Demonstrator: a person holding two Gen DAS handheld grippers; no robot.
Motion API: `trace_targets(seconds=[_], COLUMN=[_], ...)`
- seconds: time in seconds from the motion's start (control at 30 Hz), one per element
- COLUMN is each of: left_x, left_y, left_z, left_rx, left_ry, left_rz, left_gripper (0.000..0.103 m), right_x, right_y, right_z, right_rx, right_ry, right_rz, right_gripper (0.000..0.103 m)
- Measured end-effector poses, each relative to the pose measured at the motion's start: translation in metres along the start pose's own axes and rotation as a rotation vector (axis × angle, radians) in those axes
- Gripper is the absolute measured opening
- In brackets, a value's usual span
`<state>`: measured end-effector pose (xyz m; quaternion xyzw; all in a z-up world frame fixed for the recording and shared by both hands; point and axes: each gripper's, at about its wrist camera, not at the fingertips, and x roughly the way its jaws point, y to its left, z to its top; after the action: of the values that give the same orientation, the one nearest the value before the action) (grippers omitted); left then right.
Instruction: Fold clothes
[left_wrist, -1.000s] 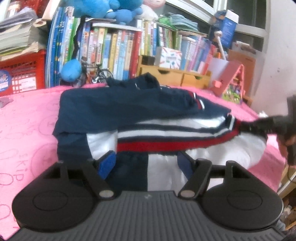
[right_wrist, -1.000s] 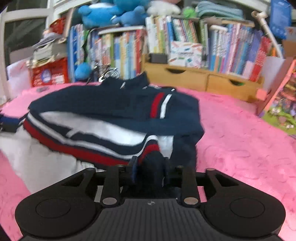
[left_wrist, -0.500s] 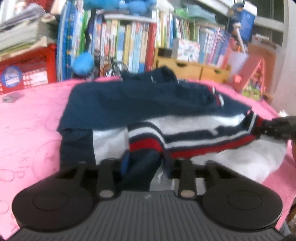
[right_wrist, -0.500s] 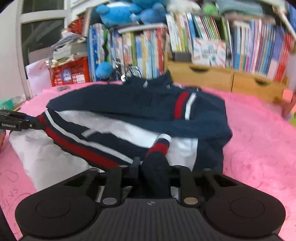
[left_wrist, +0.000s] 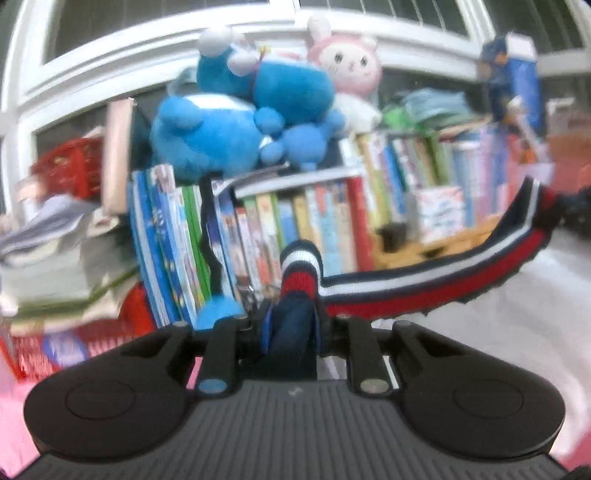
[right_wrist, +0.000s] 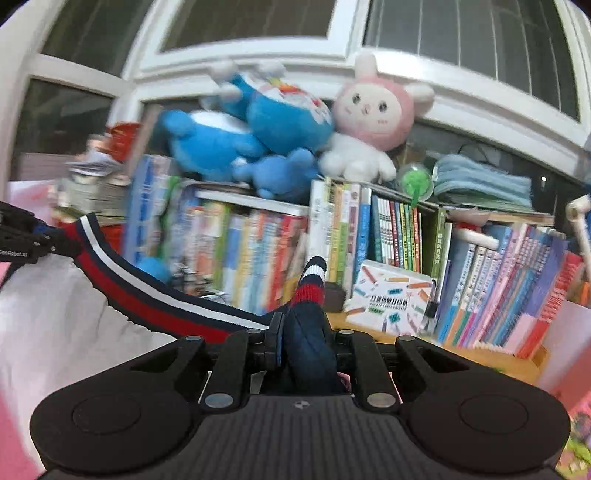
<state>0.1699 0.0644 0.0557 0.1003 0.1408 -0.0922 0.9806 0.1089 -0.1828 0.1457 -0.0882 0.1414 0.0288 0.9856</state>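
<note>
The sweater (left_wrist: 436, 284) hangs in the air between my two claws, its striped hem stretched from one to the other, in front of the bookshelf (right_wrist: 388, 236). My left gripper (left_wrist: 291, 325) is closing on a cuff with the hem corner; my right gripper (right_wrist: 306, 339) is clamped on the other cuff. Neither hand is nearer, so I think both must carry it forward together.

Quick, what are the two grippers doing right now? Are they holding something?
Left gripper: still closing, clamped on the striped sweater, by a cuff.
Right gripper: shut on the sweater's other cuff.
</note>
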Motion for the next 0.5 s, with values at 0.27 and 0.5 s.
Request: trace_targets(seconds=[0.27,0.5], left_x=[0.12,0.152], left_y=[0.006,0.0], left_z=[-0.038,-0.066], left_rx=[-0.042,0.017], left_ry=[0.17,0.281], left_rz=[0.039,0.057], left_gripper=[0.02,0.026], right_x=[0.143,0.176], right_y=[0.001,-0.001], right_z=[-0.039,-0.075], right_rx=[-0.008,0.012], right_ry=[0.185,0.262], right_rz=[-0.03,-0.026], right_gripper=[0.018,0.02])
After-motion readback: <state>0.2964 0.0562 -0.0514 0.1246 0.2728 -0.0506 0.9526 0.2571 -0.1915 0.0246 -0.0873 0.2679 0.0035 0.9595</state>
